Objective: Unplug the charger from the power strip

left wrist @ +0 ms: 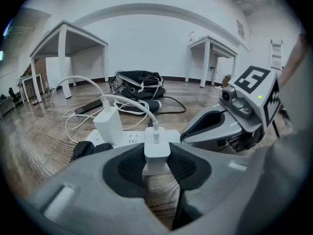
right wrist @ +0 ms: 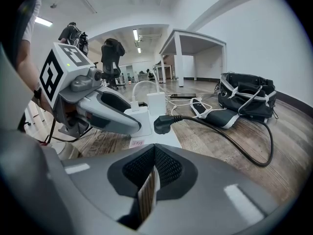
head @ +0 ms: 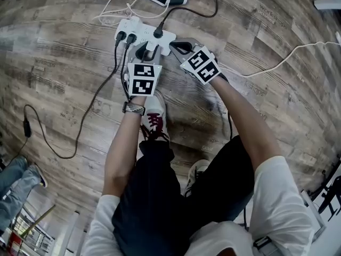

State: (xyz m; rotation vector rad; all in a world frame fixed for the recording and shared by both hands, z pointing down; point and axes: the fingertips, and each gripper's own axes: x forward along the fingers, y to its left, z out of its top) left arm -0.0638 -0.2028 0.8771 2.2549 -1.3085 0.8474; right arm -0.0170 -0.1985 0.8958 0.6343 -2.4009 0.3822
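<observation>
The white power strip lies on the wooden floor. My left gripper is shut on a small white charger that stands at the strip's near edge, its white cable rising from the top. Whether its prongs are still in the socket is hidden. A taller white charger and black plugs sit in the strip beside it. My right gripper is shut with nothing in it, its tips at the strip's end, just right of the left gripper. A black plug stands ahead.
A black bag and a dark shoe-like case lie beyond the strip. Cables run across the floor. White tables stand at the back. My own shoe is just behind the grippers; another person's legs are at the left.
</observation>
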